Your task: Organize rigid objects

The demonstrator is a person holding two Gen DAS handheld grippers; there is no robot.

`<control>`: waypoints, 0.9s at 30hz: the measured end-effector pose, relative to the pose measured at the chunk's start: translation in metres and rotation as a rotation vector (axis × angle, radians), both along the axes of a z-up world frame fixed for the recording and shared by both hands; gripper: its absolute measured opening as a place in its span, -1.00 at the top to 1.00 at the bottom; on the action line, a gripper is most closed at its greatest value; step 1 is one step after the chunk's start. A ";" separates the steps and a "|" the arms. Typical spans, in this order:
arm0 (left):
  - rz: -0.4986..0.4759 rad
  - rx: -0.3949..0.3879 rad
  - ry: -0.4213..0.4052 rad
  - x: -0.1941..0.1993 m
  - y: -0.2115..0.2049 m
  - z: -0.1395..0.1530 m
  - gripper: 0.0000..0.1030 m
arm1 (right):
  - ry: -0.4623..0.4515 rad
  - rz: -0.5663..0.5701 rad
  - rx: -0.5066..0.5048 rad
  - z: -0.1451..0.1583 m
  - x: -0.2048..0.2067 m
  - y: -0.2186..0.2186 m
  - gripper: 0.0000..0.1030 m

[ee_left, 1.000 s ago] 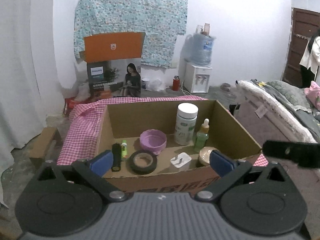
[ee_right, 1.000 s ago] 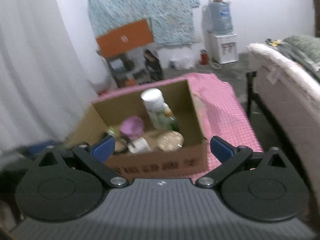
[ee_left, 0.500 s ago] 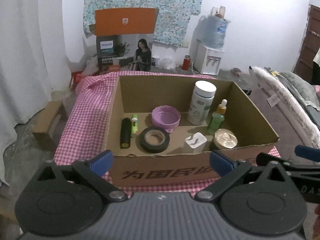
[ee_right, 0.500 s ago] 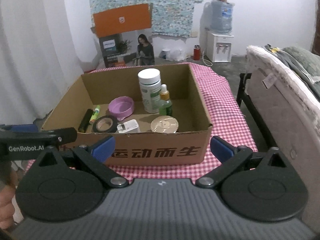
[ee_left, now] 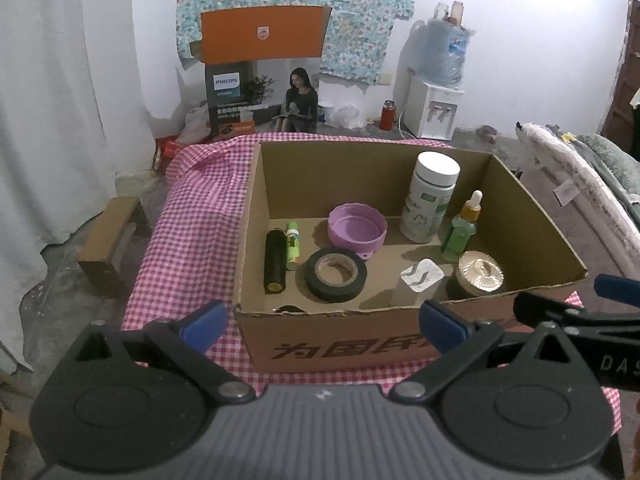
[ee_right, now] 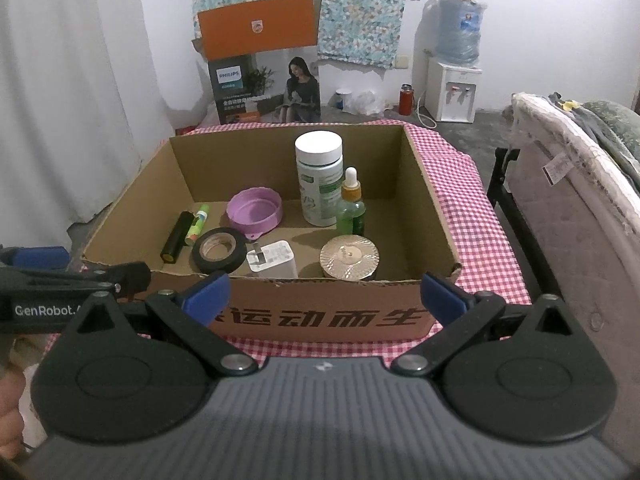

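Observation:
An open cardboard box (ee_left: 532, 216) (ee_right: 428, 200) stands on a red-checked cloth. In it are a tall white-capped bottle (ee_left: 430, 200) (ee_right: 319, 178), a green dropper bottle (ee_left: 462, 230) (ee_right: 351, 206), a purple lid (ee_left: 357, 230) (ee_right: 255, 212), a black tape roll (ee_left: 335, 274) (ee_right: 219, 249), a white charger (ee_left: 418, 282) (ee_right: 272, 263), a gold-lidded jar (ee_left: 480, 270) (ee_right: 349, 258), a black tube (ee_left: 275, 260) (ee_right: 176, 237) and a green stick (ee_left: 293, 246) (ee_right: 198, 224). My left gripper (ee_left: 322, 324) and right gripper (ee_right: 325, 294) are both open and empty, held before the box's front wall.
The checked cloth (ee_left: 192, 216) (ee_right: 476, 216) covers a low table. A mattress (ee_right: 576, 184) lies at the right. An orange-topped Philips box (ee_right: 264, 60) and a water dispenser (ee_right: 452, 80) stand at the back wall. A small wooden block (ee_left: 110, 236) lies on the floor at left.
Both grippers have risen and steadied in front of the box, so I look down into it more. The right view has swung from a blurred side angle to facing the box. Nothing was grasped.

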State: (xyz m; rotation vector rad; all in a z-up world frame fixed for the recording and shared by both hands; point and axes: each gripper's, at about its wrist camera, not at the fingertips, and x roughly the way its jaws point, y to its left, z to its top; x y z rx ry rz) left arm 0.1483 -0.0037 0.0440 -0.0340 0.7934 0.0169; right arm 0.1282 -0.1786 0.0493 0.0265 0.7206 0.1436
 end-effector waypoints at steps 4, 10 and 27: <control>0.006 0.008 0.007 0.002 0.001 -0.001 -0.99 | 0.006 0.005 -0.004 -0.003 0.004 0.003 -0.97; 0.014 0.024 0.011 0.004 0.002 -0.001 -0.99 | 0.015 0.005 0.004 -0.006 0.009 0.004 -0.97; 0.022 0.030 0.020 0.006 0.003 -0.003 -0.98 | 0.018 0.004 -0.003 -0.010 0.011 0.007 -0.97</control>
